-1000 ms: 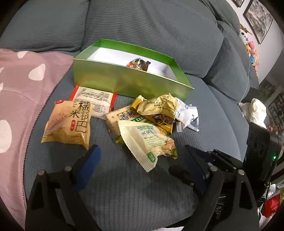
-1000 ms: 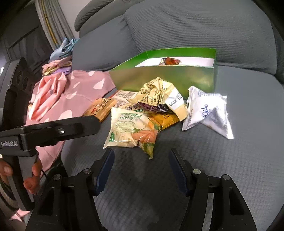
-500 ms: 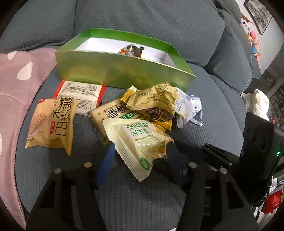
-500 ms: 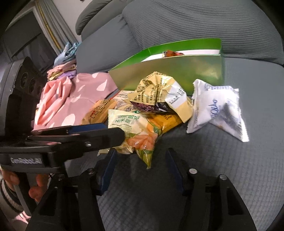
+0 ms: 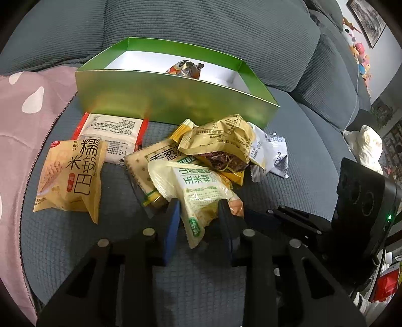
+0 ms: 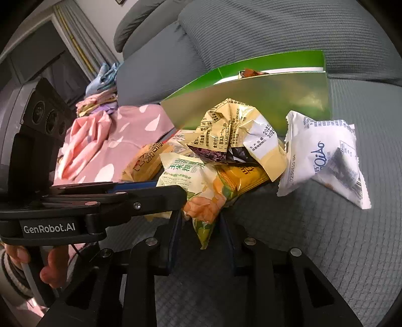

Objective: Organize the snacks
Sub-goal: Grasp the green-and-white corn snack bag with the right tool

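Note:
A pale green-and-yellow corn snack packet [image 5: 201,191] lies at the front of a snack pile on the grey sofa seat. My left gripper [image 5: 198,218] is closing, and its blue pads press on the packet's near end. The right gripper [image 6: 199,223] is also closing, pinching the same packet's [image 6: 201,198] orange-printed corner. Behind the pile stands a green open box [image 5: 176,98] holding one colourful wrapped snack [image 5: 184,69]. Loose around it are an orange rice-cracker bag [image 5: 67,176], a white-and-red packet [image 5: 113,130], a crumpled yellow packet [image 5: 218,140] and a white packet [image 6: 324,156].
A pink cloth with white drops [image 5: 25,113] covers the seat at the left. Folded clothes [image 6: 100,100] are stacked by the sofa arm. Sofa back cushions [image 5: 201,22] rise right behind the box. A person's hand [image 6: 50,271] holds the left gripper's handle.
Both grippers came forward and down to the corn snack packet. Their jaws went from wide apart to closed around its near end.

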